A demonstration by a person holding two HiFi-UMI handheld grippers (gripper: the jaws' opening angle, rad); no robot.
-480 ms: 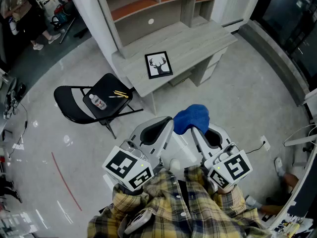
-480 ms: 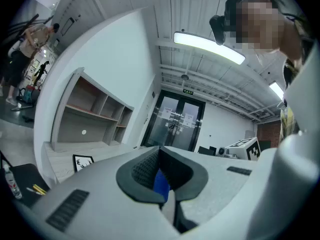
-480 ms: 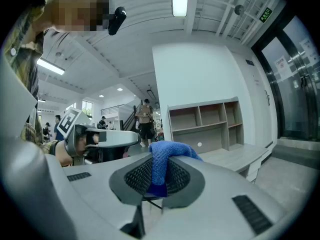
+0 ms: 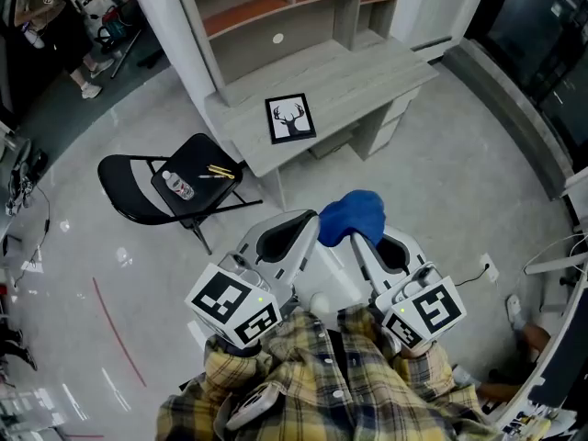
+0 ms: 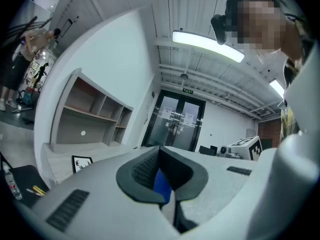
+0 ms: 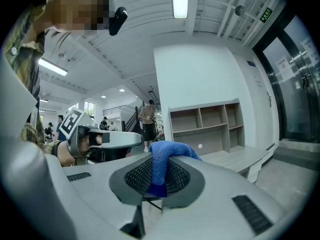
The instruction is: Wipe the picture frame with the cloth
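Risk assessment: the frame (image 4: 290, 118) lies flat and unrestrained on the bench (image 4: 367, 72), near its front edge, at 11 o'clock from both tools and well apart from them. A wiping stroke drawn toward that edge would probably slide the frame off, so it may need bracing. The cloth (image 4: 352, 214) is held only by a narrow fold, with most of it bunched loose above the jaws. Drag across the glass could pull it free. A chair (image 4: 129, 186) at 10 o'clock stands near the approach path. The right hand-held gripper (image 4: 364, 237) has its jaws pressed together on that fold of cloth. The left hand-held gripper (image 4: 310, 228) sits just beside it, jaws drawn almost together. A blue sliver shows in the gap, but the views do not show whether it is pinched or lies beyond.
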